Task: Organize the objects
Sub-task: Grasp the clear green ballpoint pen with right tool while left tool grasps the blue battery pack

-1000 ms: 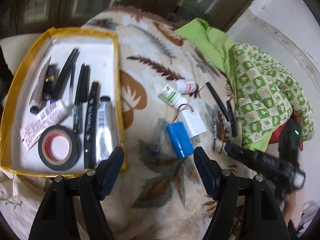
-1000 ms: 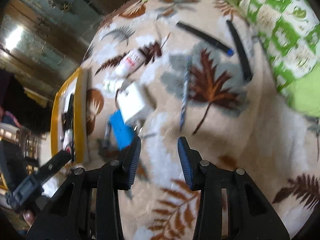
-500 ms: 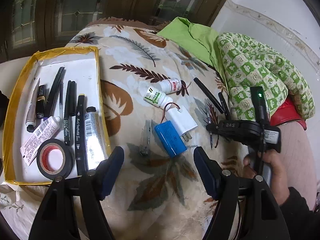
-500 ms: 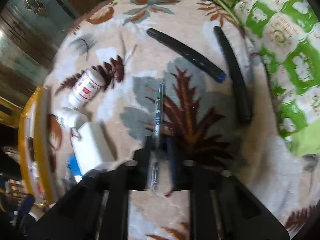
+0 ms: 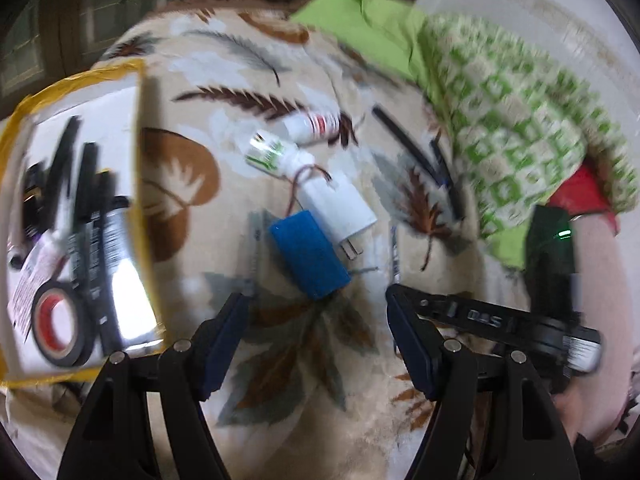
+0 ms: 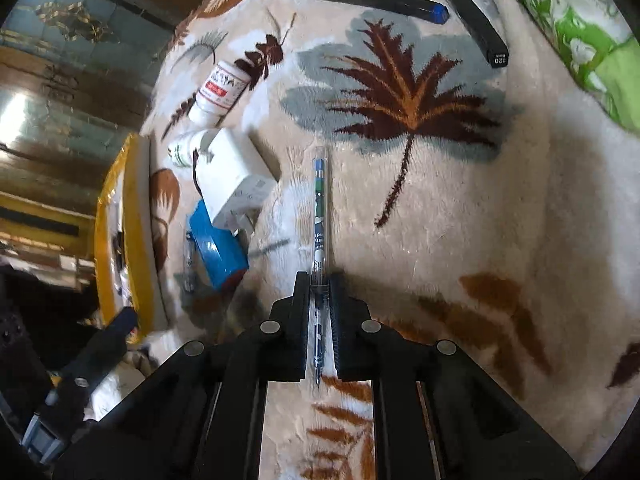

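My right gripper [image 6: 319,285] is shut on a clear pen [image 6: 320,216] with a blue and white barrel, which points away along the fingers over the leaf-patterned blanket. My left gripper [image 5: 316,312] is open and empty above the blanket, just short of a blue block [image 5: 308,254] and a white charger [image 5: 340,208]. A yellow-edged tray [image 5: 140,184] at the left holds several pens, tubes and a roll of black tape [image 5: 58,324]. The right gripper's body [image 5: 480,316] shows at the lower right of the left wrist view.
Two white bottles [image 5: 272,152] [image 6: 218,90] lie beyond the charger [image 6: 234,178]. Two black pens [image 6: 376,0] [image 6: 468,12] lie at the far side near a green patterned cloth [image 5: 512,136]. The tray's edge [image 6: 140,240] and the blue block [image 6: 218,252] show at the left.
My right gripper has closed on the clear pen and now grips it. The left wrist view has shifted closer to the blue block and charger; the left gripper stays open.
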Demonstrator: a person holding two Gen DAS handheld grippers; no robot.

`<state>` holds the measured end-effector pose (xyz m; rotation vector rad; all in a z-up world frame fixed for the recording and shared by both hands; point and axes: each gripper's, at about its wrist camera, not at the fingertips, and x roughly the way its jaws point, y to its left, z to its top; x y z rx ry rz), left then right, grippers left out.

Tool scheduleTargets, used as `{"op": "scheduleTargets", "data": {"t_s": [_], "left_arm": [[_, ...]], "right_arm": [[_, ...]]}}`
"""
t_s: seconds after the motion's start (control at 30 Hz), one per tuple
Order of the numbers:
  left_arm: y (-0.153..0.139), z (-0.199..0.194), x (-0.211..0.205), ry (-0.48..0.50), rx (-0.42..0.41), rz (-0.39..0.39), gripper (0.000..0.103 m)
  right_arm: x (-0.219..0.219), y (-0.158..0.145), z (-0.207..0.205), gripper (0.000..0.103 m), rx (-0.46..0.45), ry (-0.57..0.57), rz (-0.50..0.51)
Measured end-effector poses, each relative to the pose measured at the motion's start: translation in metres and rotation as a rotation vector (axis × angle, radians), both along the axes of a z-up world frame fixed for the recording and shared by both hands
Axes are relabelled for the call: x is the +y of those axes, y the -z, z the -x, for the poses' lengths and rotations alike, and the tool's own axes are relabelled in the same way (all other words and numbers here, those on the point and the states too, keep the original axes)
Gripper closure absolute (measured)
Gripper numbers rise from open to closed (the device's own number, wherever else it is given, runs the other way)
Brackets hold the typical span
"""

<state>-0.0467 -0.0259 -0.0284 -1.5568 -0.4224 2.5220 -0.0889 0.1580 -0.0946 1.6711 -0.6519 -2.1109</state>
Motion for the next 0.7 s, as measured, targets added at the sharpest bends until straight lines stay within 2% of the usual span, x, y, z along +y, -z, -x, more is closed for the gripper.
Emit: {"op": "scheduleTargets", "data": {"t_s": [0.07,0.23,0.3,0.33,0.53,0.63,0.7], "left_arm": [[0.008,0.013,0.011,0.008,-0.033,0.013,0.031],[0.023,0.038,0.02,-0.046,-0.073,0.074,0.031],[0.033,0.047,0.022,-0.032,-0.121,0.077,0.042],[0.038,0.049,0.023,-0.02,-0.138,0.075,0.043],[0.046,0.05,0.028,0.007,-0.115,0.123,0.044],[0.045,0.046,0.03,0.048,-0.11,0.164,0.054],[0.043,0.04,0.027,0.07,-0.112,0.163,0.059]], "right_arm": [[0.004,0.003,0.004,0.094,-0.008,0.001,0.031],[0.015,0.012,0.001,0.094,-0.009,0.028,0.126],[0.015,0.013,0.001,0.094,-0.009,0.032,0.136],[0.014,0.012,0.002,0.094,-0.011,0.031,0.134],[0.011,0.011,0.003,0.094,-0.007,0.023,0.126],[0.011,0.01,0.004,0.094,-0.01,0.024,0.125],[0.011,0.009,0.004,0.094,-0.007,0.01,0.116]]}}
